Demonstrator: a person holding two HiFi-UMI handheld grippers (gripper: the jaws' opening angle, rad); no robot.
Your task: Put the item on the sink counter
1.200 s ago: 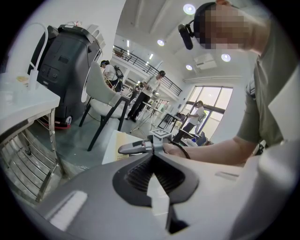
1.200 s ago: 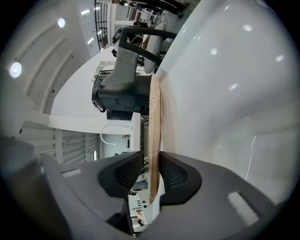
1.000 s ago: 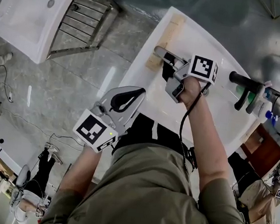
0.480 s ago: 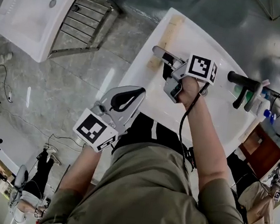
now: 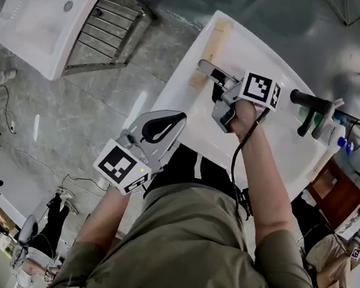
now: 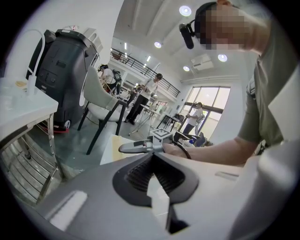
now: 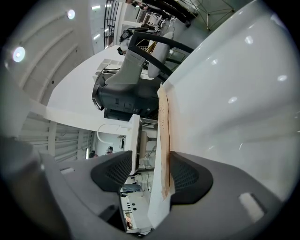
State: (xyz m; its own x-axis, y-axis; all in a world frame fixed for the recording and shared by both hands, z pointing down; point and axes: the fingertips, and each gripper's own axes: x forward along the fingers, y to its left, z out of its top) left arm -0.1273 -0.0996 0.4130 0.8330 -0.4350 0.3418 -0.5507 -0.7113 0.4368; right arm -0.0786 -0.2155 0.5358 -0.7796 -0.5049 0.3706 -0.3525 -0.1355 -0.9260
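Metal rack point(image 5: 110, 24) under second white basin point(image 5: 33, 11); bottles point(image 5: 335, 130) beside black faucet point(image 5: 315, 104).

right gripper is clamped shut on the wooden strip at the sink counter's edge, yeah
Not shut: the right gripper has just been opening, jaws apart, the wooden strip loose between them at the sink counter edge; the right gripper view shows it.

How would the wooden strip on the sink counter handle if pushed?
Thin and flat, the wooden strip probably slides rather than rolls, and likely lifts stiff and light. Lying along the sink counter's edge, an outward push could drop it.
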